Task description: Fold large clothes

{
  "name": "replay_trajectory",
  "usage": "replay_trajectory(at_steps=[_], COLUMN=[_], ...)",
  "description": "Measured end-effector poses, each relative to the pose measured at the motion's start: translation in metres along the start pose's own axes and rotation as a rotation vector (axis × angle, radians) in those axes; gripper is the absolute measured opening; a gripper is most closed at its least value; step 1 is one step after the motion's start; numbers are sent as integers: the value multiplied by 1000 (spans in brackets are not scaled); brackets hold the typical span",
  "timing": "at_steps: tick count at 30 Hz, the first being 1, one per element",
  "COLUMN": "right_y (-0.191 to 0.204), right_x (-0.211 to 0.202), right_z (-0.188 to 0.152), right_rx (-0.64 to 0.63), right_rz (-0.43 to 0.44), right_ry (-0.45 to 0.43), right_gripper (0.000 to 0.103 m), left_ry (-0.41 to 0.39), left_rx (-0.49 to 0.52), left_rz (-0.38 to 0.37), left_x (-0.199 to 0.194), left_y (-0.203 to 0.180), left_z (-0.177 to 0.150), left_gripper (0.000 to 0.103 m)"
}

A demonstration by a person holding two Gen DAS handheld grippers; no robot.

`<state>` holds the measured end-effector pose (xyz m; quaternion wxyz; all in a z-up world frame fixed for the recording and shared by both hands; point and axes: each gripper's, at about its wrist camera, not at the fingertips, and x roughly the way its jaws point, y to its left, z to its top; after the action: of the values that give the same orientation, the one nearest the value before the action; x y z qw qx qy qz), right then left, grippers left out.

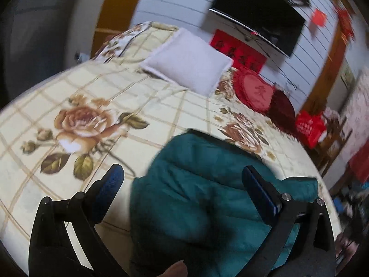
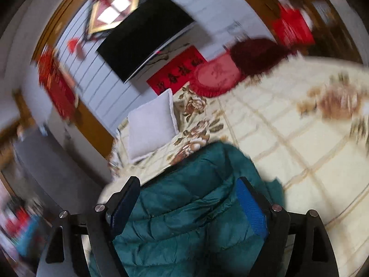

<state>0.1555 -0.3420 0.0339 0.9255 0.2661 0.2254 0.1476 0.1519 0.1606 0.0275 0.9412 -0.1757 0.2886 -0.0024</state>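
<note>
Left gripper [image 1: 182, 180] spread wide, holding nothing, above teal quilted puffer jacket [image 1: 203, 198]. Right gripper [image 2: 188, 195] likewise spread, straddling it. Jacket bunched on floral cream bedspread [image 1: 96, 87], near edge. Looks partly folded, not flattened; tidying left, probably.

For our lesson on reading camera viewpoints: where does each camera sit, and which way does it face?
Left wrist: sits on the left gripper, above the bed, looking past open jaws at the jacket and pillow; a fingertip shows at the bottom edge.
Right wrist: sits on the right gripper, tilted, jaws open over the jacket; no hand shows.
Shared: jacket, pillow, TV, red cushion.
</note>
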Motion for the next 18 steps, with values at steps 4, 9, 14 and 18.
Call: replay_trajectory(at_steps=[4, 9, 14, 18], right_y=[47, 51, 19, 7], right_x=[27, 80, 115, 137], right_z=[2, -10, -32, -35], right_rx=[-246, -318, -289, -271], right_rz=[-116, -238, -317, -337], right_ry=[84, 279, 376, 407], right_gripper=[83, 83, 85, 89], left_ry=[23, 110, 189, 239], left_rx=[190, 389, 315, 234], left_rz=[84, 283, 259, 230], left_x=[16, 60, 89, 108], left_y=[-40, -62, -45, -35], left_z=[-5, -30, -35, -34], left_gripper=[103, 103, 103, 103])
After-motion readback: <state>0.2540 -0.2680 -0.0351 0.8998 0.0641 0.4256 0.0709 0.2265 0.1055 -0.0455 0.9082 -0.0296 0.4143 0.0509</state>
